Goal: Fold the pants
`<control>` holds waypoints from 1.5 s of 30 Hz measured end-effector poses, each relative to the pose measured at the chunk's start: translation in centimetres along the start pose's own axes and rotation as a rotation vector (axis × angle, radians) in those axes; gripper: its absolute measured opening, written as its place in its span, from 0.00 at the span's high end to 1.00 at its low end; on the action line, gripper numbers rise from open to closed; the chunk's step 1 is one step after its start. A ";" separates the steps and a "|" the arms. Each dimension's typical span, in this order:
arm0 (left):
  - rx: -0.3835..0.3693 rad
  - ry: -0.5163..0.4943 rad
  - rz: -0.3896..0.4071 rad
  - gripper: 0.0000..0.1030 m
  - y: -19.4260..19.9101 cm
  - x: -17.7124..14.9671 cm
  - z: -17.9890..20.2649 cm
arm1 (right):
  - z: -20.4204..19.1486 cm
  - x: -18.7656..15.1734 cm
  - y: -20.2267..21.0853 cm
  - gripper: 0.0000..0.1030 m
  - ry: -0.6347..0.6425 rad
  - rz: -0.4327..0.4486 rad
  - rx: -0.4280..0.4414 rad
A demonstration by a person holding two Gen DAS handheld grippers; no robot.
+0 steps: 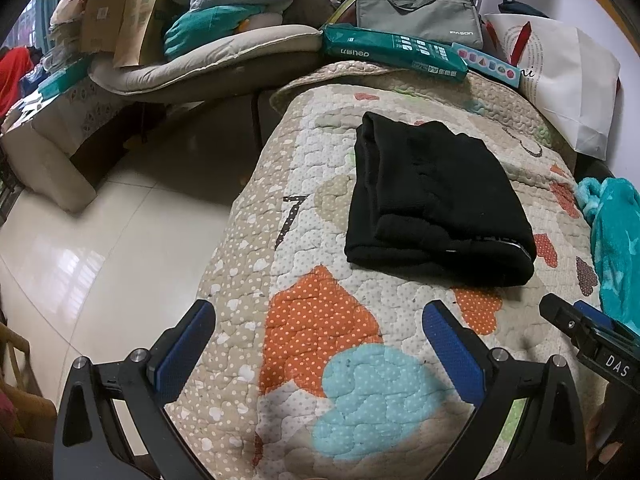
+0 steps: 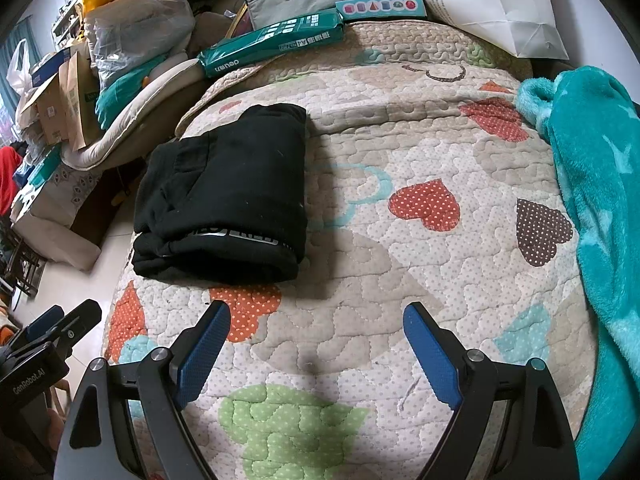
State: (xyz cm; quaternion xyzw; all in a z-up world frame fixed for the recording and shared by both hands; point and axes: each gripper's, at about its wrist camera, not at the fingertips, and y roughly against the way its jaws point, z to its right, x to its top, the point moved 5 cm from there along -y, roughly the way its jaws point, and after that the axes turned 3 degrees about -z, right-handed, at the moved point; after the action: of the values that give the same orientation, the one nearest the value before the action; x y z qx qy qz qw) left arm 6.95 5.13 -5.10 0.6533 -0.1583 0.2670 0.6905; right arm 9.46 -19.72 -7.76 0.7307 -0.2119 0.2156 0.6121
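Black pants lying folded into a compact bundle on the quilt — both my grippers hanging back, holding nothing.

I am seeing the pants sitting toward the quilt's left edge, waistband lettering facing me in the right wrist view. My left gripper is hovering with its jaws spread wide above the orange and blue patches, just short of the bundle; my right gripper is standing equally wide, near the bundle's corner. A teal blanket is draping the quilt's right side — a green paper pack and a grey bag are resting beyond.
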 end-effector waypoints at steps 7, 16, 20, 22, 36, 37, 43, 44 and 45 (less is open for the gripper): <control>-0.003 0.010 -0.012 0.00 -0.2 0.0 -0.2 | 0.0 0.0 0.0 0.11 0.001 -0.001 0.000; -0.020 0.025 -0.030 0.00 -0.3 0.0 -0.2 | 0.0 0.0 -0.1 0.11 0.002 -0.002 0.000; -0.022 0.035 -0.039 0.00 -0.3 -0.1 -0.3 | 0.0 -0.2 -0.2 0.10 0.003 -0.003 -0.001; -0.022 0.035 -0.038 0.00 -0.3 0.0 -0.4 | 0.1 -0.3 -0.3 0.10 0.003 -0.004 -0.002; -0.005 0.034 -0.035 0.00 -0.3 0.2 -0.6 | 0.0 -0.2 0.7 0.10 0.028 0.014 -0.059; -0.004 0.034 -0.033 0.00 -0.3 0.2 -0.6 | 0.1 -0.2 1.1 0.10 0.040 0.024 -0.082; 0.014 0.017 -0.021 0.00 -0.2 0.1 -0.3 | 0.3 -0.3 3.5 0.10 0.098 0.083 -0.236; 0.017 0.014 -0.019 0.00 -0.2 0.1 -0.3 | 0.3 -0.4 3.9 0.10 0.104 0.088 -0.250; 0.020 0.010 -0.017 0.00 -0.2 0.1 -0.2 | 0.3 -0.5 4.3 0.10 0.110 0.092 -0.261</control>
State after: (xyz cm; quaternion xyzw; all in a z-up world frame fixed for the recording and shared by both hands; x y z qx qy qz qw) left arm 7.13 5.32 -5.24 0.6602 -0.1466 0.2659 0.6870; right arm 6.59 -20.71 -4.69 0.6217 -0.2376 0.2537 0.7019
